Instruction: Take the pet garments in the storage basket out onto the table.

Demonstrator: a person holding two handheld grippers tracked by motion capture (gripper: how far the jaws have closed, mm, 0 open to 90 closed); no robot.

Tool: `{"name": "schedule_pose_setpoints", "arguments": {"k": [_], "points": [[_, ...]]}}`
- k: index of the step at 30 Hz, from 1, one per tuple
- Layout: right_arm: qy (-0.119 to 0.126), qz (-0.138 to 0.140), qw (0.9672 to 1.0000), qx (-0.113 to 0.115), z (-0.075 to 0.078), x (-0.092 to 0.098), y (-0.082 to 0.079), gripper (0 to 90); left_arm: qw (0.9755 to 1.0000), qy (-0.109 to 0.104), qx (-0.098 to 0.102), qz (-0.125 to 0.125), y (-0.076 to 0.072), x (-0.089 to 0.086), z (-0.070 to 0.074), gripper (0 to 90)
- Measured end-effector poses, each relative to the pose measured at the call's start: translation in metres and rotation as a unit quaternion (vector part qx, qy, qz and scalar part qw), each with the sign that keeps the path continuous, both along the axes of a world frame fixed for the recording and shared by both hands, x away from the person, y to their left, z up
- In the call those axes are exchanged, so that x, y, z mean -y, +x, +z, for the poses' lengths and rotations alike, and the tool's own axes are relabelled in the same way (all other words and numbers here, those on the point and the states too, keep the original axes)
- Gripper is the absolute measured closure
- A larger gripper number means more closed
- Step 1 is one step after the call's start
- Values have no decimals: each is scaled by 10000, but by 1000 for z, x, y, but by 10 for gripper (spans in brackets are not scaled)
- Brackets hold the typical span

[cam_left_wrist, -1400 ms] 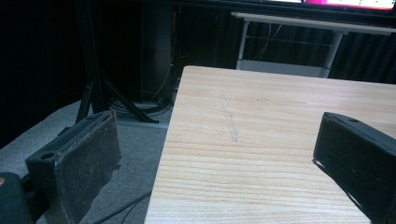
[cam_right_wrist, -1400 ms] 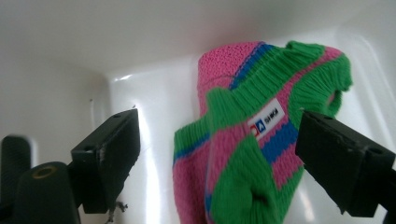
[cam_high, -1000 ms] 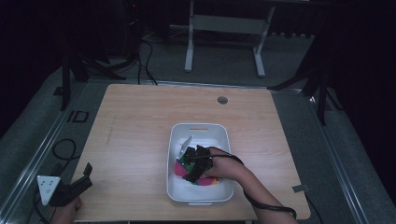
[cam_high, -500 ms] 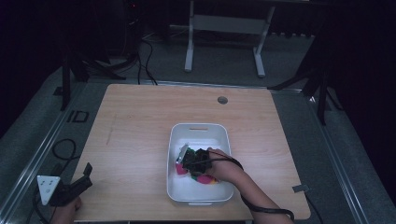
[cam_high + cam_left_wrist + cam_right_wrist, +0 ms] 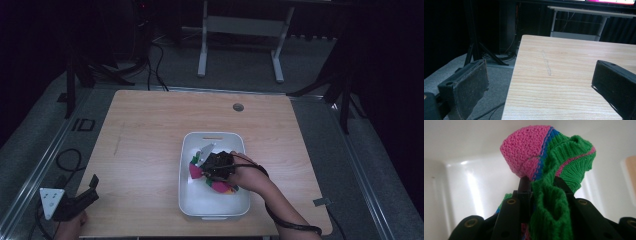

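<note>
A knitted piece [image 5: 529, 147] in pink, green and blue is bunched between the jaws of my right gripper [image 5: 539, 182], which have just been closing and are now shut on it. In the high view my right gripper [image 5: 201, 168] is inside the white tub [image 5: 212, 135], with the knitted piece [image 5: 194, 171] at its tip and more colourful knit under the hand. My left gripper [image 5: 91, 188] hovers off the table's near left corner. Its fingers [image 5: 466, 85] stand wide apart with nothing between them, over the table edge [image 5: 516, 82].
The white tub sits right of centre on the wooden table [image 5: 150, 130], its wall [image 5: 474, 170] close behind the knit. A round grommet [image 5: 238, 107] lies at the far edge. Cables and stand legs [image 5: 202, 55] are on the dark floor around.
My right gripper has closed on the knitted piece and lifted it a little inside the tub. The left gripper has stayed where it was.
</note>
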State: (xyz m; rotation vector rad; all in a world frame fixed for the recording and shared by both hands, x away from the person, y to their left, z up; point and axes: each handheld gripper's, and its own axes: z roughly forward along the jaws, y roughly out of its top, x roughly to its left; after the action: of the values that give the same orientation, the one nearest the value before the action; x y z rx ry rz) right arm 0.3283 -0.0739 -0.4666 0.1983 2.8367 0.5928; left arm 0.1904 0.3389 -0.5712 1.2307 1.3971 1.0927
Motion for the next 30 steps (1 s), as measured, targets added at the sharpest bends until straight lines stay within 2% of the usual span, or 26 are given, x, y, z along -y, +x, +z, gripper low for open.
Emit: {"name": "schedule_pose_setpoints", "arguments": {"k": [4,8,19,24,30], "points": [[229,10,9995,212,23,4,-1,710,10000,-9,-4,-1,0,0,0,12],[403,4,9987,318,45,7,-1,709,10000,-1,1,3,0,0,0,12],[506,-16,9977,458,60,11,-5,709,10000,-15,10,2,0,0,0,12],[787,-171,9953,543,79,30,-6,709,10000,2,4,4,0,0,0,12],[902,-455,9923,711,95,56,-3,709,10000,1,5,15,0,0,0,12]]}}
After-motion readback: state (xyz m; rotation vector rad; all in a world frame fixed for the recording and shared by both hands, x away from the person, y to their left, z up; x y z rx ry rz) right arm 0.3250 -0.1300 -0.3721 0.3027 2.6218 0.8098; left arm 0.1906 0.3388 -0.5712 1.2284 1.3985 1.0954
